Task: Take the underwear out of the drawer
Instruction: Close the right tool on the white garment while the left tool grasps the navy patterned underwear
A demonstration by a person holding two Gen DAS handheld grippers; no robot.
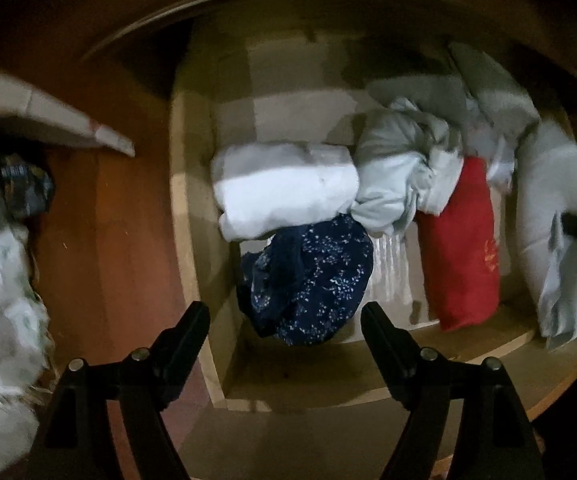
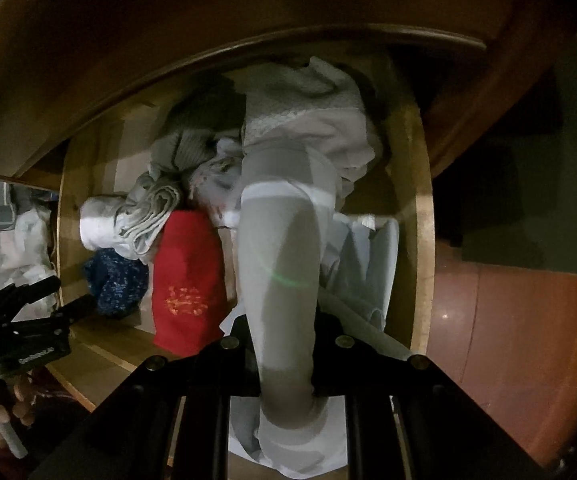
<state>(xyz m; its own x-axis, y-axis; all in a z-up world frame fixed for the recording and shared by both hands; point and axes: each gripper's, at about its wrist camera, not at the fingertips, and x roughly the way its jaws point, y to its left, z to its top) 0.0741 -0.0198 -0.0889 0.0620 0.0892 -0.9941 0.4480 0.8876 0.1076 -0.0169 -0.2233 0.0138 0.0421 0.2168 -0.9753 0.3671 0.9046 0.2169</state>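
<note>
One tool (image 2: 284, 344) clamped on grey-white underwear (image 2: 284, 264), other tool (image 1: 286, 320) wide open.

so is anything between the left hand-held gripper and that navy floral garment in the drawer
Nothing visible. The left hand-held gripper hangs open just above the crumpled navy floral garment, which lies uncovered at the wooden drawer's front. The folded white cloth and folded red cloth only border it.

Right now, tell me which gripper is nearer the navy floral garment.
Left. The left gripper hovers open directly over the navy floral garment; the right gripper is across the drawer, clamped on a grey-white garment.
</note>
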